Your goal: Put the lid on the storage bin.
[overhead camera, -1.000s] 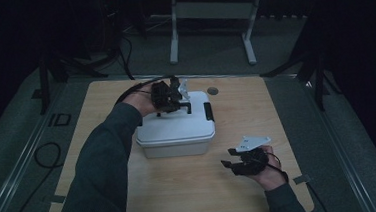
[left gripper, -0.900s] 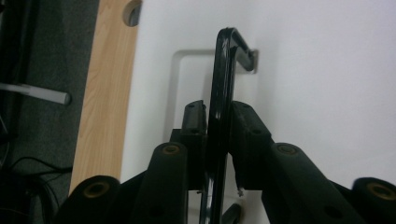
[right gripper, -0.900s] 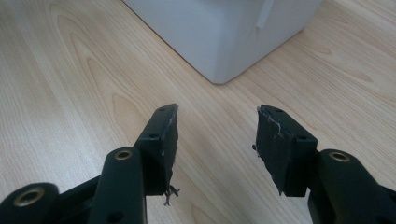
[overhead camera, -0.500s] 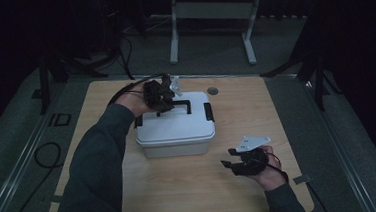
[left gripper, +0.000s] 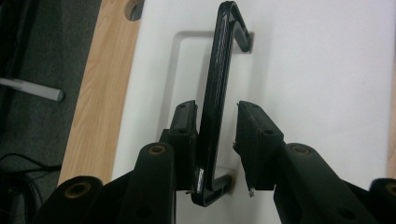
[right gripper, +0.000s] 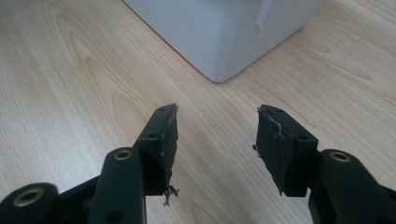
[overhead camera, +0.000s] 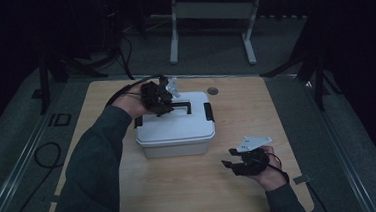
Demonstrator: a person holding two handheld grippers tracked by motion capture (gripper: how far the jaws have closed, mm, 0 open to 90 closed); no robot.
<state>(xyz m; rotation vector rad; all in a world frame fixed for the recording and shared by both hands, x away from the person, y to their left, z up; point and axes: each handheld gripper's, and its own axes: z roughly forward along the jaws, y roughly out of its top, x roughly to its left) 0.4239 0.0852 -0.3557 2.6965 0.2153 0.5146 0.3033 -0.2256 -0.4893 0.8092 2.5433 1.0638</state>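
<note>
While the left gripper [left gripper: 217,140] fingers have just been opening, apart w/ the black handle [left gripper: 217,93] of the white box [overhead camera: 175,129] between them, a straight retreat is advised; right gripper [right gripper: 217,135] fingers apart, box corner ahead on desk [right gripper: 70,70].

One white lidded box [overhead camera: 175,132] with one black handle [left gripper: 215,93], two side latches [overhead camera: 208,111], two hand-held grippers [overhead camera: 161,99].

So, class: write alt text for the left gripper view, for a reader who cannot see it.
The left gripper has just been opening; its black jaws straddle the raised black plastic carry handle of a white plastic box lid, the handle beside the left-hand pad. The light wooden table edges the box.
</note>
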